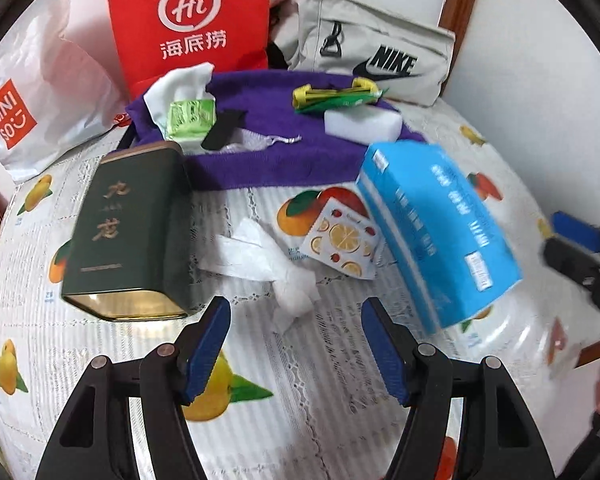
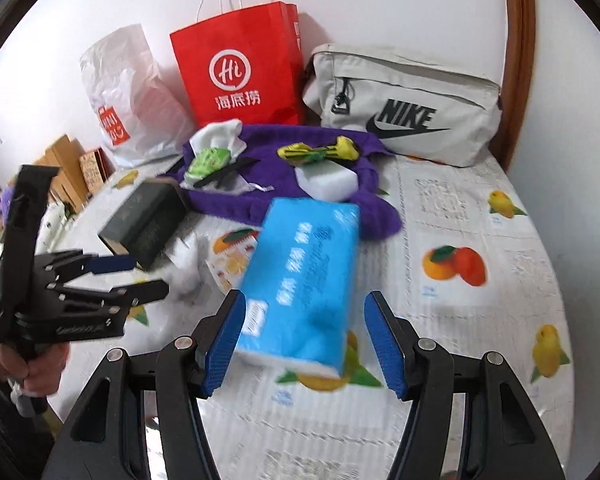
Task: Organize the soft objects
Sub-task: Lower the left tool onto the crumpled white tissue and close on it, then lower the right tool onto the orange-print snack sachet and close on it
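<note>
- The blue tissue pack (image 2: 304,280) lies on the table (image 2: 480,208), which is covered with a fruit-print cloth. Its near end sits between the blue pads of the right tongs (image 2: 304,344).
- The right tongs stand wide; the right pad is clear of the pack, and whether the left pad touches it I cannot tell.
- The left tongs (image 1: 296,348) stand wide with nothing between them, above a crumpled white tissue (image 1: 260,260).
- Just left of the pack lie a small fruit-print packet (image 1: 342,240) and a dark green tin (image 1: 128,228) on its side.
- Behind the pack, a purple cloth (image 1: 284,160) carries a white sponge (image 1: 362,120), a green tissue packet (image 1: 190,120) and yellow-green clips (image 1: 336,94).
- At the wall stand a red paper bag (image 2: 240,68), a white plastic bag (image 2: 132,96) and a grey Nike bag (image 2: 404,108).
</note>
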`<move>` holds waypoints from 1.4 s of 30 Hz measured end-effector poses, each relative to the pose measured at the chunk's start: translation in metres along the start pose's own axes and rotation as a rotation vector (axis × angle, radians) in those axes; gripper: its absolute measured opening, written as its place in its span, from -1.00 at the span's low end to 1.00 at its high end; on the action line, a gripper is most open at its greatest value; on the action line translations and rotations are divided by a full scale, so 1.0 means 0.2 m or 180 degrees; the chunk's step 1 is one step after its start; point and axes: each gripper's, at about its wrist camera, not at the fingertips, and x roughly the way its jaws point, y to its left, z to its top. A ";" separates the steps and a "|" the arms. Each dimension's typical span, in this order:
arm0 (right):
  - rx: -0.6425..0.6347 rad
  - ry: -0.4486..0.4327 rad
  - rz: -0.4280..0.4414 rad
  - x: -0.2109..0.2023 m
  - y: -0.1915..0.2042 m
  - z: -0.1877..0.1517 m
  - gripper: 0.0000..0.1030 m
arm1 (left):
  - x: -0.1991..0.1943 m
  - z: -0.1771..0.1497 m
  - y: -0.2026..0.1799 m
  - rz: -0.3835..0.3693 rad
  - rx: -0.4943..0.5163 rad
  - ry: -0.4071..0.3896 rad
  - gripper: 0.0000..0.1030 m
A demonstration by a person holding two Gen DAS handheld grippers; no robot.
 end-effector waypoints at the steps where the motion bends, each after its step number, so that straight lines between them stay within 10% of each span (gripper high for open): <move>1: 0.0012 0.0012 -0.0016 0.00 -0.02 -0.01 0.19 | 0.02 0.00 0.00 0.0028 0.0011 0.0005 0.28; 12: 0.0194 0.0171 -0.0095 0.02 -0.15 -0.15 0.19 | 0.21 -0.02 -0.03 0.0261 0.0058 -0.0014 0.22; 14: 0.0193 0.0198 -0.0077 0.03 -0.14 -0.15 0.19 | 0.21 -0.01 -0.03 0.0246 0.0099 -0.0062 -0.31; 17: 0.0153 0.0211 -0.0067 0.05 -0.11 -0.14 0.19 | 0.21 0.00 -0.04 0.0158 0.0127 -0.0030 -0.57; 23: 0.0058 0.0142 0.0031 0.04 -0.02 -0.11 0.19 | 0.13 -0.07 -0.03 -0.0078 0.0136 0.0038 -0.59; 42: -0.0888 0.0074 0.0266 0.26 0.53 0.00 -0.09 | -0.16 -0.40 0.36 0.0227 -0.0336 -0.0054 -0.59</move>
